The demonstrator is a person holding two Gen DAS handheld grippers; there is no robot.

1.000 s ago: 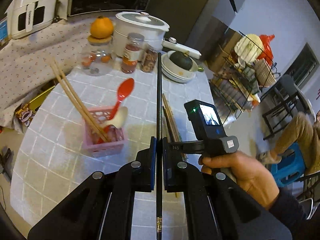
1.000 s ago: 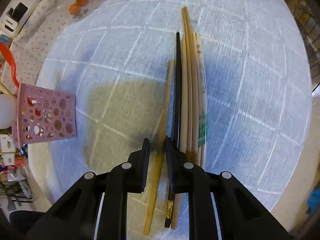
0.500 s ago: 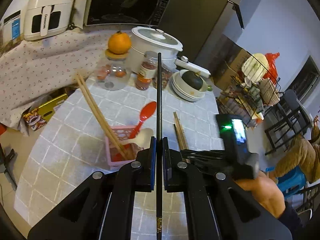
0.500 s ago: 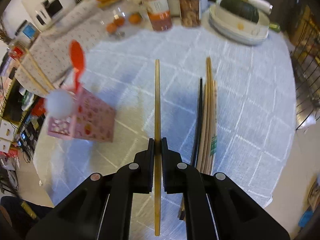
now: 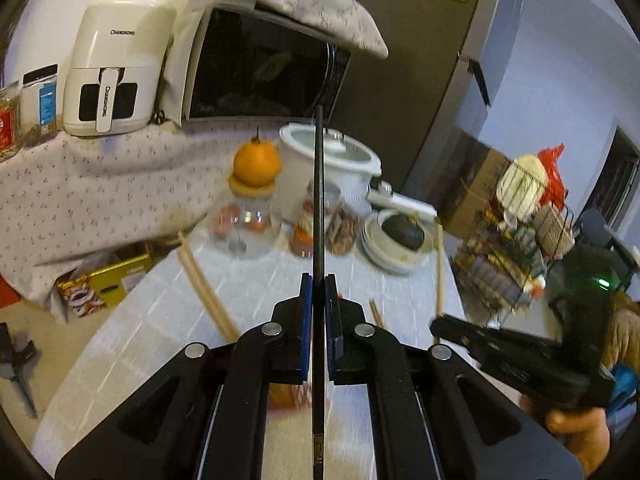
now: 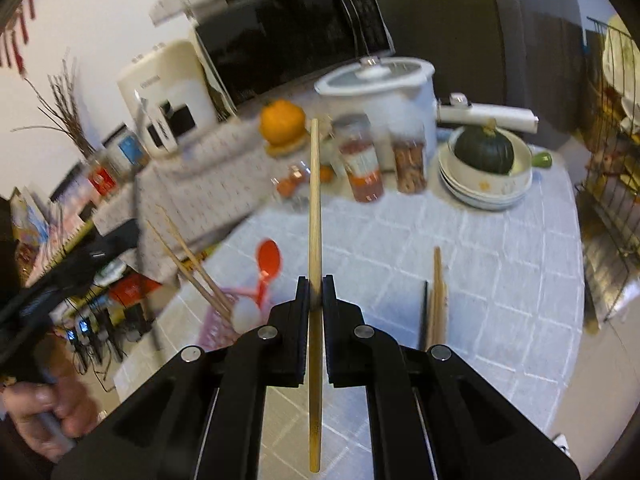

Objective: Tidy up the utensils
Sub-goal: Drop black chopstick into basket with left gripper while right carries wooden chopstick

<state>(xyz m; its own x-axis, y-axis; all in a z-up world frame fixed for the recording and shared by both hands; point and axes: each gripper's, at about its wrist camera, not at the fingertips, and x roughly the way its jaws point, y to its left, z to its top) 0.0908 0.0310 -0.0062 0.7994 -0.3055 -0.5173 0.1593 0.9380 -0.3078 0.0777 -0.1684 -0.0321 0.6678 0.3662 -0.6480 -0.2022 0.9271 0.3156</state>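
The left tool (image 5: 319, 280) is clamped on a black chopstick (image 5: 319, 200), which runs straight out ahead between the pads and back under the tool body. The right tool (image 6: 315, 280) is clamped on a pale wooden chopstick (image 6: 314, 208) in the same way, its far end pointing ahead at the jars, its near end sticking out below the tool. Both chopsticks are lifted clear of the bench (image 6: 500, 280), which wears a white checked cloth.

Below and to the left of the right tool stands a pink basket (image 6: 218, 320) holding a red spoon (image 6: 269, 258), a white spoon (image 6: 246, 314) and two wooden chopsticks (image 6: 188, 256) that lean away to the left. In the left wrist view the basket is almost wholly hidden beneath the tool; a blurred pink patch there is probably its edge. To the right of the right tool, a small bunch of loose chopsticks (image 6: 437, 296) lies flat on the bench, one dark stick among light ones.

Ahead of both tools, at the far side of the bench, stand an orange (image 5: 257, 162) on a glass jar (image 5: 244, 224), two spice jars (image 6: 362, 160), a white cooker (image 6: 384, 84) and a stack of bowls (image 6: 486, 186) with a dark green squash (image 6: 484, 151) on top. The person's right hand (image 5: 576, 428) shows at the lower right of the left wrist view
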